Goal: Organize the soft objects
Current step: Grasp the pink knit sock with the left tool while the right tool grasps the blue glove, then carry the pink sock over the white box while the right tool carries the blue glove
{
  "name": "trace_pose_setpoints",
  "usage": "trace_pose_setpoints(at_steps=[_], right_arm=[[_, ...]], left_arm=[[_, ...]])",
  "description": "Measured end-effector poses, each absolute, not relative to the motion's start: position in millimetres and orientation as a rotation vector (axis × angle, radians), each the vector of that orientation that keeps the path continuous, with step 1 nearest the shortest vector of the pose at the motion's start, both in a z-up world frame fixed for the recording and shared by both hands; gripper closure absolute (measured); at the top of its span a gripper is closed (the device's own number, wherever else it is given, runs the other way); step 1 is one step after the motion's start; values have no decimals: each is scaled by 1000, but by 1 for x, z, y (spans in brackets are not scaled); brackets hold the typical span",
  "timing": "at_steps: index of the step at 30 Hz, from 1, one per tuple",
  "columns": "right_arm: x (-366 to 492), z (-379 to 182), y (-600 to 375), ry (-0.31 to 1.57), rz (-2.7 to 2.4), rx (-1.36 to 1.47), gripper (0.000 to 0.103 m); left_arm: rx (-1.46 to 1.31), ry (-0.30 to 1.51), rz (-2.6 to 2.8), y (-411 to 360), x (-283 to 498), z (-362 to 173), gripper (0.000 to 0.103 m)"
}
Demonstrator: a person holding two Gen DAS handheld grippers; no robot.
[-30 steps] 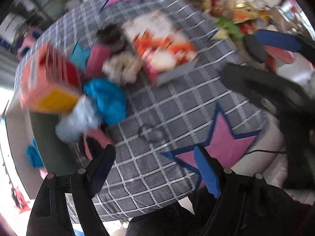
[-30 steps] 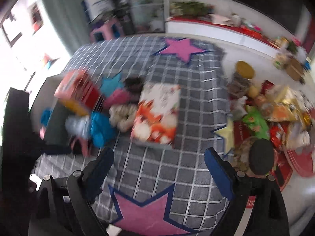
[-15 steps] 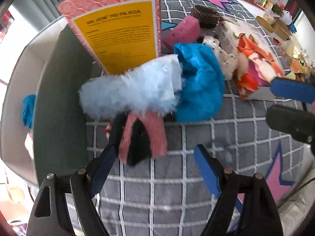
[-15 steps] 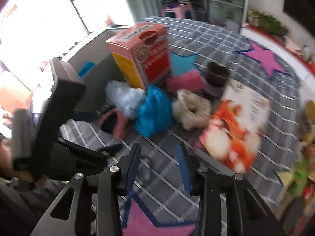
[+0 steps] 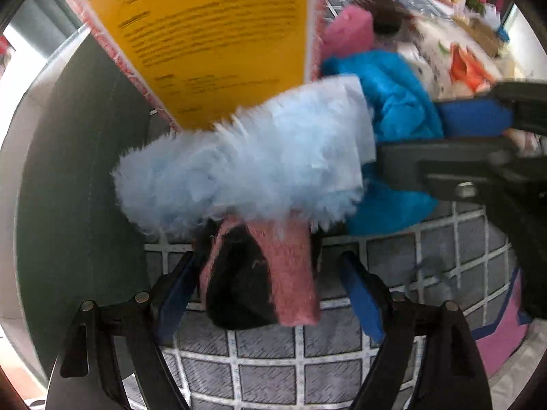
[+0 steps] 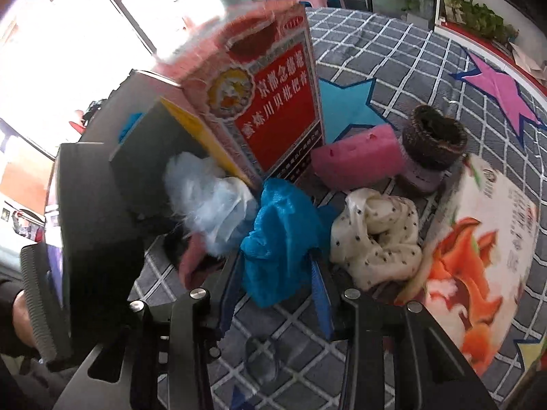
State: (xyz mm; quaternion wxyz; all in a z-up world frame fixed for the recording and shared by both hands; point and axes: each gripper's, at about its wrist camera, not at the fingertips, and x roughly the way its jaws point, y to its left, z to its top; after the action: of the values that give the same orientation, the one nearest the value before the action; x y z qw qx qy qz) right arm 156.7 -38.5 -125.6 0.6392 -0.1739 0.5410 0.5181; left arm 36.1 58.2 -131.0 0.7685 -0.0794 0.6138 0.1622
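A pile of soft things lies on the grey checked cloth (image 6: 376, 51). My left gripper (image 5: 265, 266) is open, its blue pads on either side of a pink-and-black fabric piece (image 5: 270, 273) that sticks out from under a fluffy light-blue piece (image 5: 246, 167). My right gripper (image 6: 275, 263) has narrow jaws, open, with the lower part of a bright blue cloth (image 6: 280, 229) between the fingers. From the left wrist view the right gripper (image 5: 410, 136) reaches in from the right at the blue cloth (image 5: 393, 102). A cream dotted cloth (image 6: 376, 235) lies beside it.
A tall red and yellow box (image 6: 270, 102) stands just behind the pile. A pink block (image 6: 355, 160) and a dark knitted ring (image 6: 432, 143) sit further back. A flat box with an orange print (image 6: 478, 273) lies at the right. A dark bin wall (image 5: 78, 171) rises at the left.
Both grippers came down onto the pile. The right jaws narrowed and now straddle the blue cloth. The left jaws kept their width and now flank the pink-and-black piece.
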Motion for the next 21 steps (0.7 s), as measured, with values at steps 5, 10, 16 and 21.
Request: trace_pose_setpoints(at_steps=[5,10,16,21], right_arm=[[159,-121,-45,1278,1171,-370,90],[151,-83,-84,1238,1166,-291,91],[153,-52,-126,1217,1080,-199,91],[175,-48,-162,1232,921,-166,91]], left_arm=[[-195,1345,307,54,36,-122,67],[-154,1344,273,27,20,-101,69],[-107,1319,186,-10,15,-69,69],[-49,1283,99,-40,48,-49,69]])
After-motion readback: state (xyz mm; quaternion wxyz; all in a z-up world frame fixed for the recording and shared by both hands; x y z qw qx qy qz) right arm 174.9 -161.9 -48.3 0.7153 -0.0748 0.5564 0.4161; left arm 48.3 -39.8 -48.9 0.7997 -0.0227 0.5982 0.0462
